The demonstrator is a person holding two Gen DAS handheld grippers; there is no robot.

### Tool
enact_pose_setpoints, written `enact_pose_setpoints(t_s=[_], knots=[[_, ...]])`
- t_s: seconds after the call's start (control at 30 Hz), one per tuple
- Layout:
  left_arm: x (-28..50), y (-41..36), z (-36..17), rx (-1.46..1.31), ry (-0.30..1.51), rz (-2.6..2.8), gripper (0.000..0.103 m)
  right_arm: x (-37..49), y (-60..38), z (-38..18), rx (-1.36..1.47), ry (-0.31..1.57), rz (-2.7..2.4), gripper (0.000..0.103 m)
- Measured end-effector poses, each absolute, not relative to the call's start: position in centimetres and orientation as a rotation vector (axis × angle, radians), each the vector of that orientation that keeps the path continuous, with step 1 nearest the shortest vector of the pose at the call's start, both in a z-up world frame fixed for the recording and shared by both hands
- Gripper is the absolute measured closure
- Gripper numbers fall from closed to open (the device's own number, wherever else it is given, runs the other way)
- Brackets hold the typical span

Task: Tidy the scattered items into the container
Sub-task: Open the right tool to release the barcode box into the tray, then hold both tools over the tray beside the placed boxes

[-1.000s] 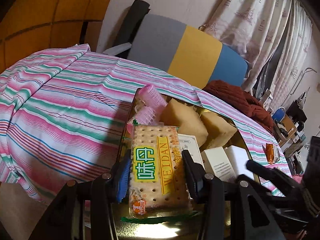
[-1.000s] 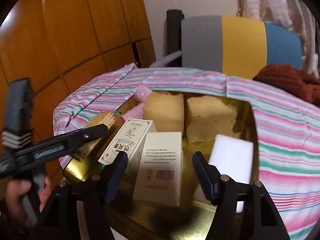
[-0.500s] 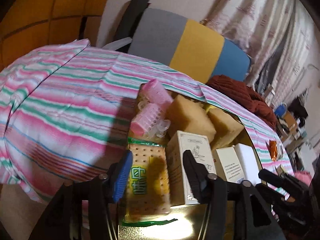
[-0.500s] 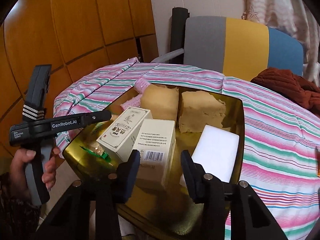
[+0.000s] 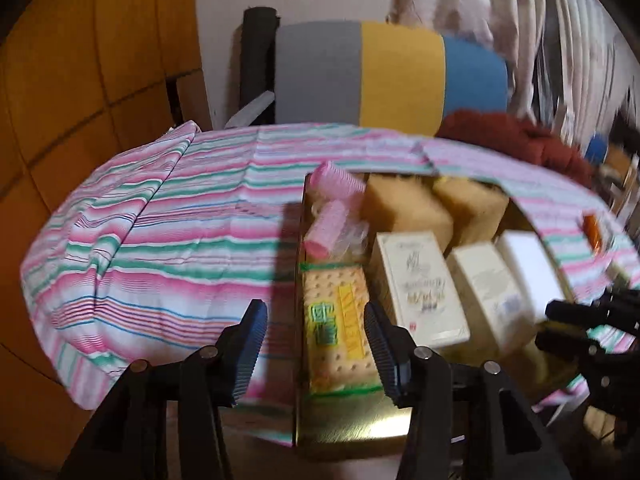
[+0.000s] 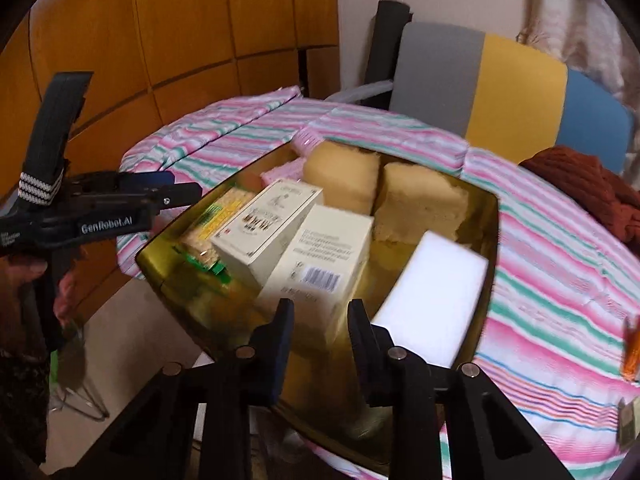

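A gold tin (image 6: 494,240) on the striped cloth holds a cracker pack (image 5: 336,320), pink hair rollers (image 5: 326,228), two tan sponges (image 5: 404,208), two cream boxes (image 6: 268,228) and a white block (image 6: 432,300). My left gripper (image 5: 314,344) hovers over the tin's near left corner. Its jaws are closing, clear of the cracker pack that lies below them. My right gripper (image 6: 322,336) hangs above the tin's near rim in front of the barcoded box (image 6: 324,256). Its jaws are closing to a narrow gap with nothing between them.
The striped cloth (image 5: 160,240) covers a round table. A chair (image 5: 400,72) with a grey, yellow and blue back stands behind it. A red-brown knit garment (image 6: 592,188) lies at the far right. A small orange item (image 6: 630,352) sits on the cloth at right. Wood panels line the left wall.
The cracker pack has left my left gripper and now lies flat in the tin; that gripper drew back and rolled. The right jaws have narrowed and moved off the box.
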State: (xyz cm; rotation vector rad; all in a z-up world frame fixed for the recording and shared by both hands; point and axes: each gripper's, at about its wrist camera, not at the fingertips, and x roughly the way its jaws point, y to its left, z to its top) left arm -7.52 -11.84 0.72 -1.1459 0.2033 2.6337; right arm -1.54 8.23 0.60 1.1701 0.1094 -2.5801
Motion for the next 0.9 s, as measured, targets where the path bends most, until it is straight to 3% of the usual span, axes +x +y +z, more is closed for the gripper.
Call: enact_pose_setpoints(t_s=[0.5, 0.9], knots=[[-8.0, -10.5, -2.0, -1.302, 0.265, 2.455, 0.058, -3.0, 7.8, -1.0, 1.366, 0.08, -2.451, 0.075], [-10.8, -9.9, -2.3, -1.277, 0.261, 2.457, 0.059, -6.0, 6.4, -1.7, 1.338, 0.103, -2.503, 0.074]])
